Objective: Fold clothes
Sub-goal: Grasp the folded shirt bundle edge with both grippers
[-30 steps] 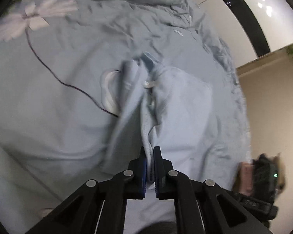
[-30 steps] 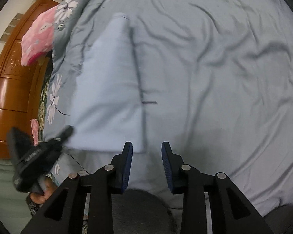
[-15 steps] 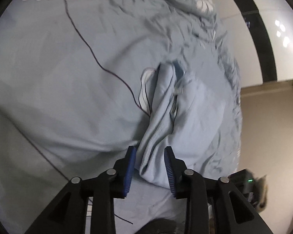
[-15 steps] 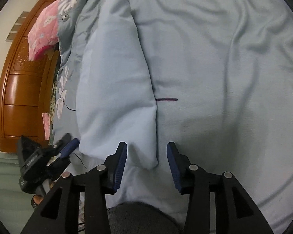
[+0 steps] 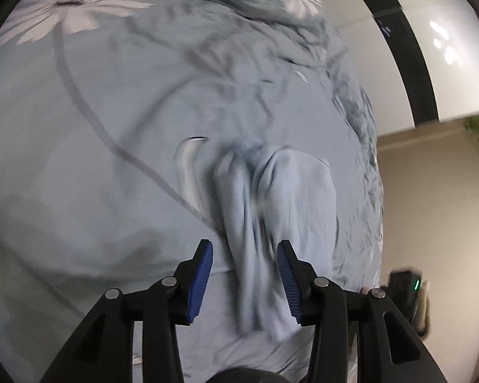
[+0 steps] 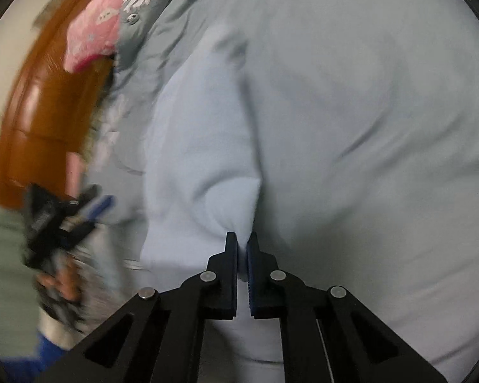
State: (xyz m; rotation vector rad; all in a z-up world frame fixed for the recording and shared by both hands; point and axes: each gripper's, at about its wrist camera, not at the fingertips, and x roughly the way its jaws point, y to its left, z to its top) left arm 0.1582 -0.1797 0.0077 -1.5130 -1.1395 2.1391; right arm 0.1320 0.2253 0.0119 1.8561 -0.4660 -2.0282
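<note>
While your left gripper hangs wide open over the bed, a bunched ridge of the pale blue garment runs up between its fingers, gripped by neither. Printed daisies mark the sheet on that side. Your right gripper is pinched tight on a corner fold of the garment, which lies flat on the sheet. A wooden headboard and a pink pillow sit far left in the right view.

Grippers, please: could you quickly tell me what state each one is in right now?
Left tool: open, fingers either side of the bunched light blue garment, not clamped.
Right tool: shut on a corner of the light blue garment.
</note>
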